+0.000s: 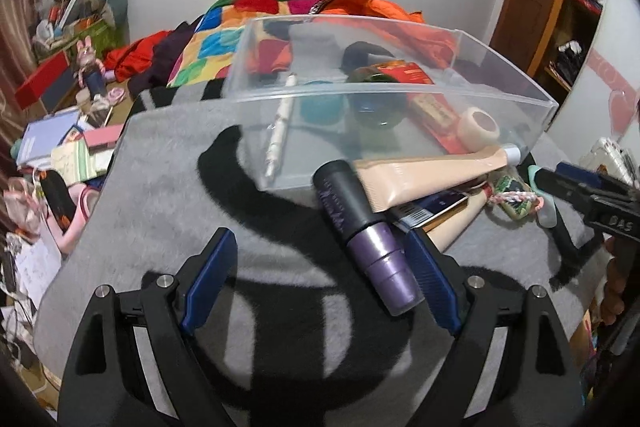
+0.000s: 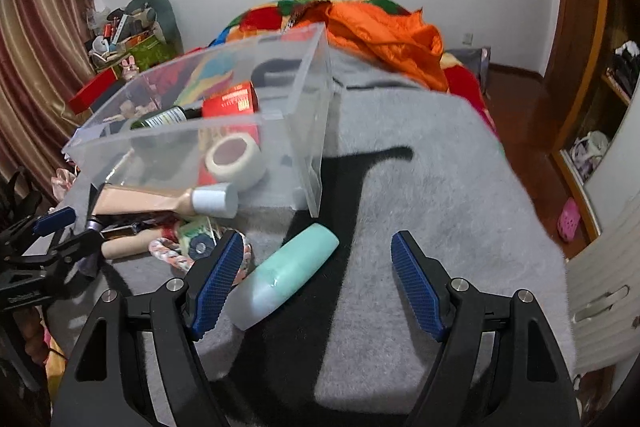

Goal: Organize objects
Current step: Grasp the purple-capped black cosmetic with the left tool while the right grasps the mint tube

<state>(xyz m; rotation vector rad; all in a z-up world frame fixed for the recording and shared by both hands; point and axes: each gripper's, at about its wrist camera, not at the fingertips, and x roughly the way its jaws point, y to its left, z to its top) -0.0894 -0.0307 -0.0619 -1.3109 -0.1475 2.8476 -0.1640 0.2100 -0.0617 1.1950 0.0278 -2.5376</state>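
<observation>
Both grippers (left [image 1: 322, 259], right [image 2: 318, 267]) stood open, gripping nothing, over a grey blanket [image 1: 160, 187] in a cluttered bedroom.

We tilt both down: our left hand-held gripper [image 1: 322, 263] and right hand-held gripper [image 2: 318, 269] gape wide, gripping nothing.

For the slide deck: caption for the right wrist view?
Open right gripper over a mint bottle on the grey blanket, beside the clear bin.
</observation>
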